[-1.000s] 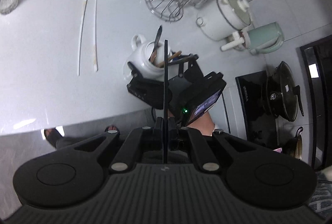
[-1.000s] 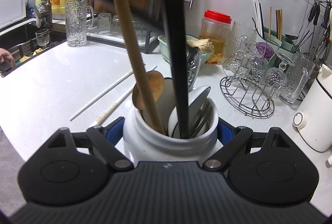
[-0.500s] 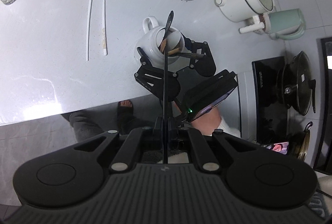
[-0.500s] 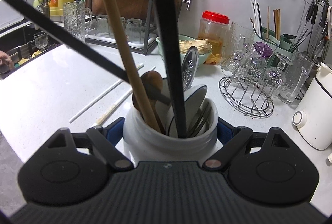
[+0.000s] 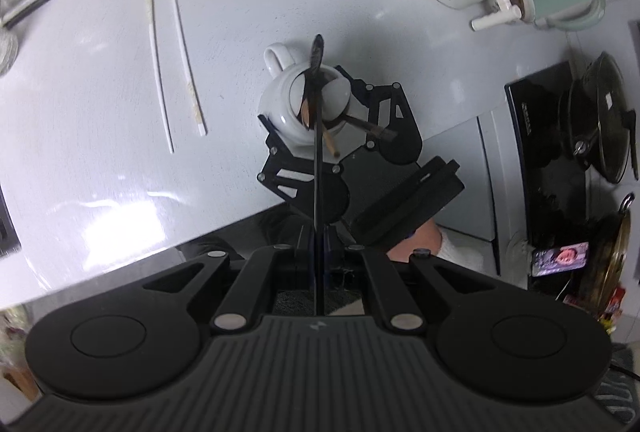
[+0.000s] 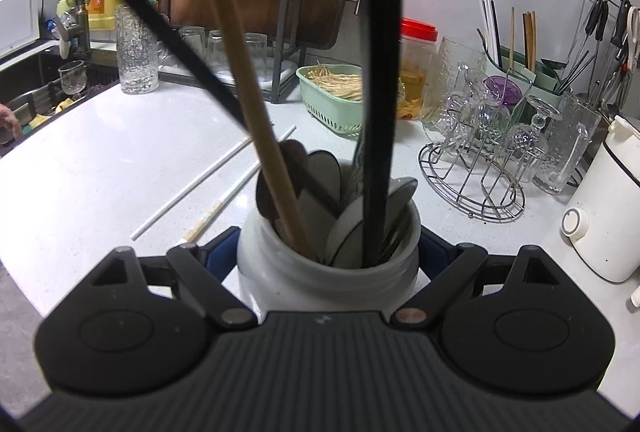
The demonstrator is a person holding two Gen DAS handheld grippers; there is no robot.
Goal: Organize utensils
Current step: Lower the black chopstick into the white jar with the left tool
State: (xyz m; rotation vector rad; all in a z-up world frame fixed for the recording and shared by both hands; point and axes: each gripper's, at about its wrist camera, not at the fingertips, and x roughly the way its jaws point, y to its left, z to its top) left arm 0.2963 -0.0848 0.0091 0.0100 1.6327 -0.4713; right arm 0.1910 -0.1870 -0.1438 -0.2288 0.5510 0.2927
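The left gripper (image 5: 318,252) pinches a thin black utensil (image 5: 318,152), its tip already inside the white jar (image 6: 328,272), which the right gripper (image 6: 328,252) clamps. Two white chopsticks (image 5: 176,60) lie on the counter (image 5: 80,112), not yet collected.

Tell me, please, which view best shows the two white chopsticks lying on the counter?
The left wrist view: it looks down on both chopsticks, showing them whole, side by side left of the jar. The right wrist view shows them low and foreshortened, their near ends partly hidden behind the right tool and a wooden handle.
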